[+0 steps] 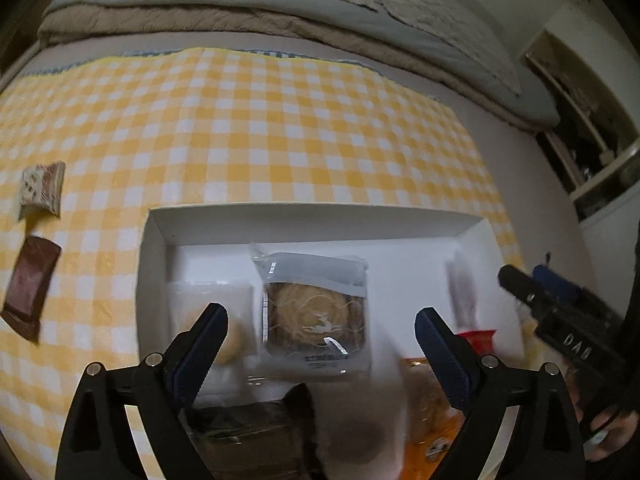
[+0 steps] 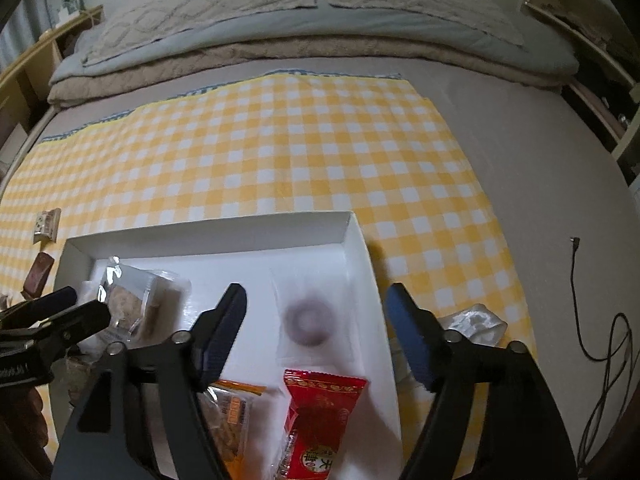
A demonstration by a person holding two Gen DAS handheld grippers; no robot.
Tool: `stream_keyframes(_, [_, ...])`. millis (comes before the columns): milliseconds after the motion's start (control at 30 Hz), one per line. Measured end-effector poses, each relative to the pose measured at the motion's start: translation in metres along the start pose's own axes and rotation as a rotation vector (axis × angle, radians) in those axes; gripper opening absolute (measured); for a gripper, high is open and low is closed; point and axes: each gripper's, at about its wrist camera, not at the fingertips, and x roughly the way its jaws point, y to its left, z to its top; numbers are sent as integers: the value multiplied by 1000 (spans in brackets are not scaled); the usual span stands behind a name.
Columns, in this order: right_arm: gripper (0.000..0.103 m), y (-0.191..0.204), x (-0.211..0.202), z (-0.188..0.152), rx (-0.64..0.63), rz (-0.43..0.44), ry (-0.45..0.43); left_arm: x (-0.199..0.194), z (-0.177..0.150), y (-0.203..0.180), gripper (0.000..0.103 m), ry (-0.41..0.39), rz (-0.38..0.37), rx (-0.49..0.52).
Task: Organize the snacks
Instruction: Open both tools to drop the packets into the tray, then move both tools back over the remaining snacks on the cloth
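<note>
A white cardboard box (image 1: 320, 220) (image 2: 216, 236) lies on a yellow checked cloth (image 1: 260, 128) on a bed. Inside it are a clear-wrapped pastry (image 1: 316, 312) (image 2: 132, 300), a pale round biscuit pack (image 1: 224, 320), a dark wrapped snack (image 1: 252, 432), a clear pack with a dark ring-shaped snack (image 2: 308, 320), a red packet (image 2: 320, 416) and an orange packet (image 2: 232, 412). My left gripper (image 1: 320, 332) is open and empty above the pastry. My right gripper (image 2: 316, 320) is open and empty above the ring-shaped snack; it also shows in the left wrist view (image 1: 560, 312).
Two snacks lie on the cloth left of the box: a patterned pack (image 1: 42, 188) (image 2: 46, 224) and a brown bar (image 1: 30, 288) (image 2: 38, 272). A clear wrapped item (image 2: 476, 320) lies right of the box. Folded bedding (image 2: 312, 36) lies beyond. A black cable (image 2: 592, 320) runs at right.
</note>
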Motion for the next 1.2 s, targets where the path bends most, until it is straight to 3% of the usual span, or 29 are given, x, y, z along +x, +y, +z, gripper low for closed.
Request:
stream_keyframes(233, [81, -8, 0, -8, 32, 12, 32, -3, -4, -10, 101, 5, 23, 55])
stream_keyframes(500, [103, -17, -13, -15, 69, 8, 25, -14, -12, -16, 103, 6, 41, 106])
stream_keyframes(1200, [103, -2, -82, -26, 66, -7, -51, -105, -31, -7, 103, -72, 55, 144])
